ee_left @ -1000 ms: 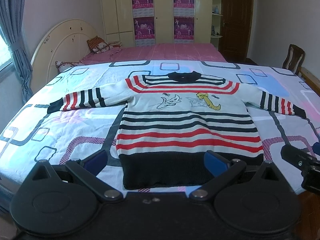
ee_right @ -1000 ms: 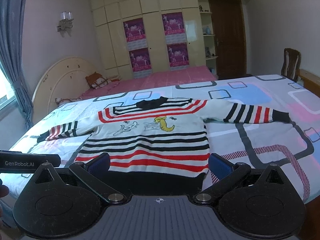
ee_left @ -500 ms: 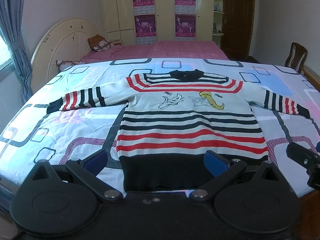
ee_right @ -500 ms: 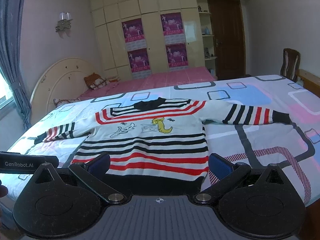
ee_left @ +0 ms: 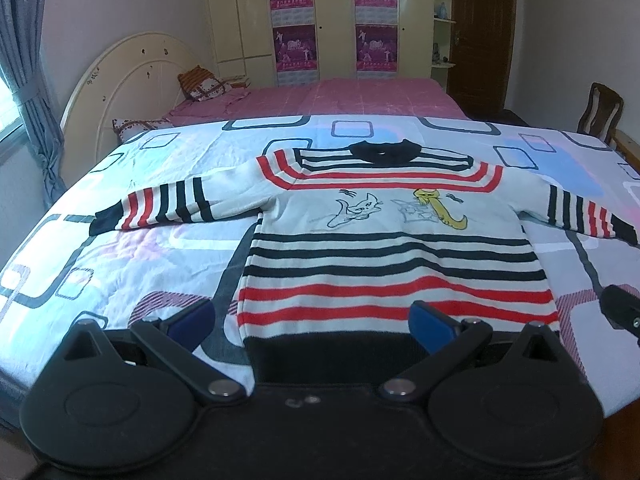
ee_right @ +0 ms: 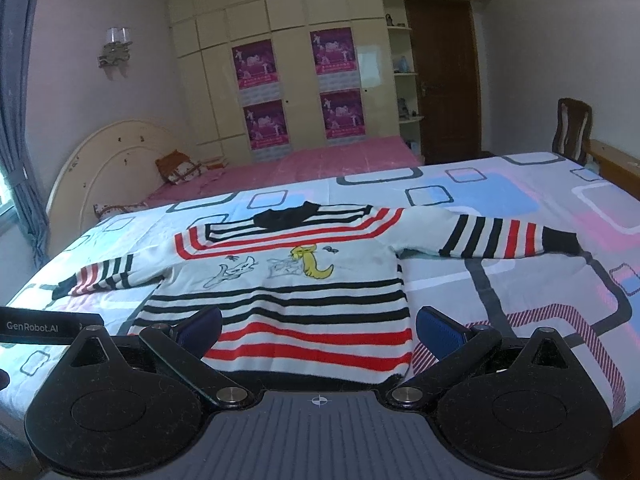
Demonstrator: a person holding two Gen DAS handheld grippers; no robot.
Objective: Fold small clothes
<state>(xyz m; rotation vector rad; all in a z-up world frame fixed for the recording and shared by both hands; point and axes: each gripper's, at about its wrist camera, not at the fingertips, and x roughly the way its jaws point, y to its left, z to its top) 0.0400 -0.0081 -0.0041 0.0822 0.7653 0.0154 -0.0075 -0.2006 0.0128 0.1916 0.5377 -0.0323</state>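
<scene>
Both grippers, left gripper [ee_left: 312,322] and right gripper [ee_right: 318,326], hover with fingers spread wide, empty; each should pinch a near hem corner of the striped sweater [ee_left: 394,248] squarely.

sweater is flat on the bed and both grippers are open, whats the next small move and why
Probably bring the left gripper to the left sleeve and pinch near its black cuff. The sweater lies spread face up with both sleeves out, nothing is folded yet, and both grippers hang open near the hem, holding nothing.
</scene>
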